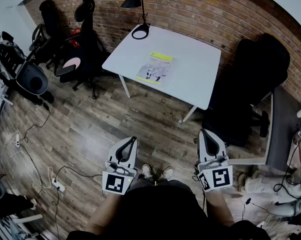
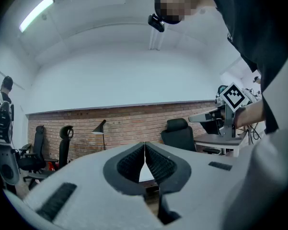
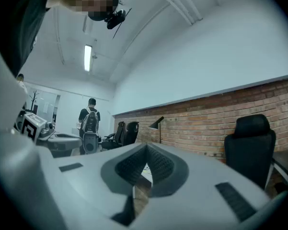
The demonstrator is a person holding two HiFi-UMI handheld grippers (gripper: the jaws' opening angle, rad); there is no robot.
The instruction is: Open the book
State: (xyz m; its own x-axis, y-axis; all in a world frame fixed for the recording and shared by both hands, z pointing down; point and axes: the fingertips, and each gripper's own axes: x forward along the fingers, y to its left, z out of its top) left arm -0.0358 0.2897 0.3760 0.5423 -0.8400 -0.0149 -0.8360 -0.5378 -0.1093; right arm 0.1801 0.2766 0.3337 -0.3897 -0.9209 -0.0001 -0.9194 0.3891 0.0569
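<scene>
from your head view, the book (image 1: 156, 67) lies closed and flat on the white table (image 1: 195, 84), well ahead of both grippers, with wooden floor (image 1: 95, 129) between you and it. its cover has a yellow-green band at the top, and its print is too small to read. a black lamp (image 1: 138, 14) stands at the table's far corner, a big black office chair (image 1: 250, 84) crowds its right side, and more chairs (image 1: 85, 34) sit at the left by the brick wall (image 1: 200, 9). a power strip (image 1: 57, 185) and cables trail on the floor at your left. the left gripper (image 1: 132, 140) and right gripper (image 1: 204, 132) hang low near your shoes. in the left gripper view the jaws meet at their tips with nothing between them (the right one's marker cube shows off to the side). in the right gripper view the jaws are likewise pressed together and empty, and a person with a backpack (image 3: 89, 121) stands far off.
</scene>
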